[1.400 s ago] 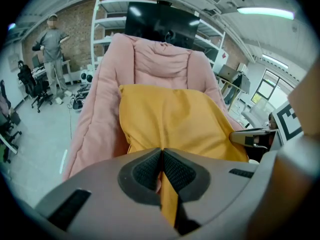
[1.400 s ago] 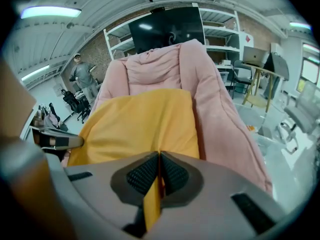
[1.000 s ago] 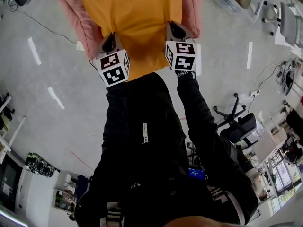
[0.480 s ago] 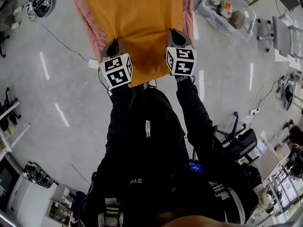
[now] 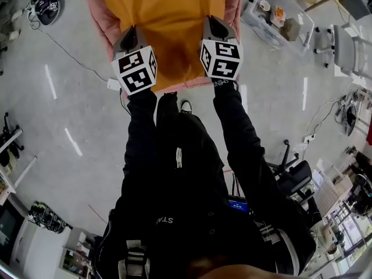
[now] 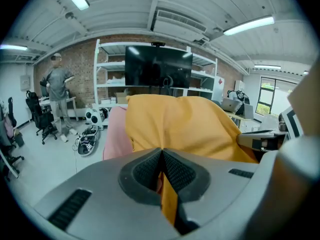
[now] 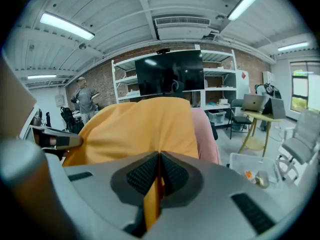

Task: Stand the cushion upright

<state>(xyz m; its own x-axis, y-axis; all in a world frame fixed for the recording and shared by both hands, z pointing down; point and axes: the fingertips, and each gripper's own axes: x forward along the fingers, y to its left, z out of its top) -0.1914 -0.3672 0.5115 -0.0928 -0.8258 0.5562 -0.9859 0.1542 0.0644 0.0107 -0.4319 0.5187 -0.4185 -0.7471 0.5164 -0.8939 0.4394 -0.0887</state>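
An orange cushion (image 5: 168, 25) hangs lifted in front of a pink padded seat (image 5: 104, 22). My left gripper (image 5: 129, 39) is shut on the cushion's near left edge; orange fabric (image 6: 169, 204) is pinched between its black pads. My right gripper (image 5: 212, 31) is shut on the near right edge, with a strip of the cushion's fabric (image 7: 152, 196) caught between its pads. In the gripper views the cushion (image 6: 175, 129) (image 7: 140, 129) bulges upward, with the pink seat (image 6: 116, 134) (image 7: 206, 134) beside and behind it.
Grey floor with white tape marks (image 5: 49, 80) lies all around. A clear bin (image 5: 276, 16) of small items stands at the right, office chairs (image 5: 349, 34) beyond it. White shelving with a dark screen (image 6: 157, 69) is ahead. A person (image 6: 57, 96) stands at far left.
Both grippers have risen and moved forward with the cushion's near edge; the cushion is lifted higher against the pink seat. My shoe now shows below the seat's edge.
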